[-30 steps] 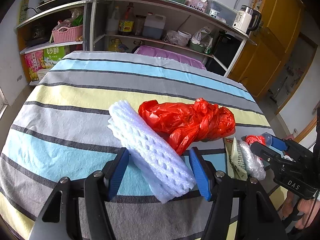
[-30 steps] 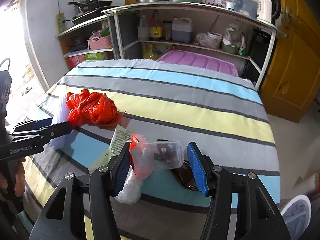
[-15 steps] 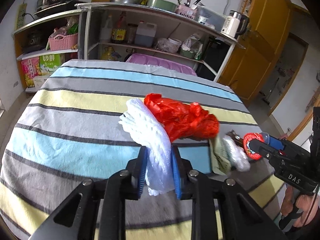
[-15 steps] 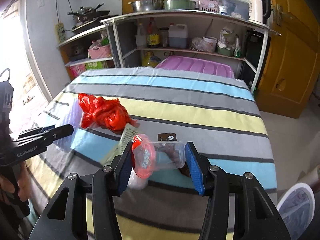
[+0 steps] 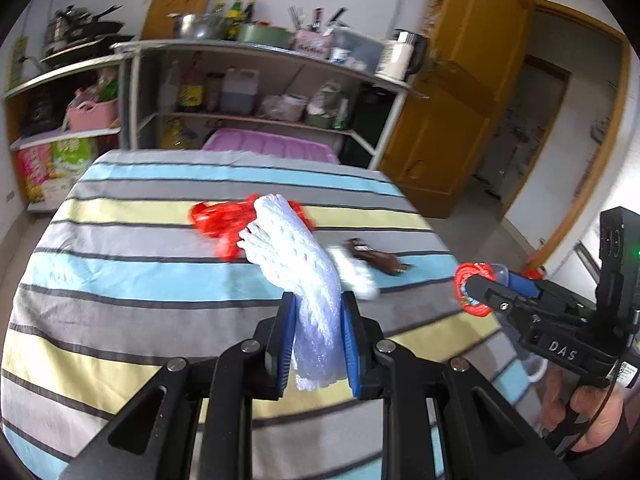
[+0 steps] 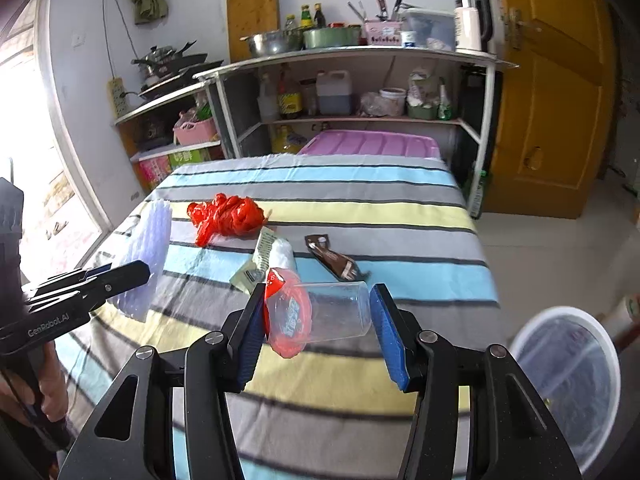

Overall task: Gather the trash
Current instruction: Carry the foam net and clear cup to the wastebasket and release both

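Observation:
My left gripper (image 5: pixel 318 332) is shut on a white foam net sleeve (image 5: pixel 298 256), lifted above the striped table; it also shows in the right wrist view (image 6: pixel 146 248). My right gripper (image 6: pixel 318 328) is shut on a clear plastic cup with a red peeled lid (image 6: pixel 320 316), held above the table's front edge; in the left wrist view the cup (image 5: pixel 474 286) shows at the right. A red plastic bag (image 6: pixel 226 218), a green-white wrapper with a clear plastic wad (image 6: pixel 270 258) and a brown wrapper (image 6: pixel 332 260) lie on the table.
A white bin lined with clear plastic (image 6: pixel 568 376) stands on the floor at the table's right front corner. The striped tablecloth (image 6: pixel 360 200) covers the table. Behind it stand a pink tub (image 6: pixel 372 144), kitchen shelves (image 6: pixel 352 92) and a wooden door (image 6: pixel 556 92).
Both grippers have lifted and pulled back with their loads. The foam sleeve and the cup are off the table. The white bin has come fully into the right wrist view.

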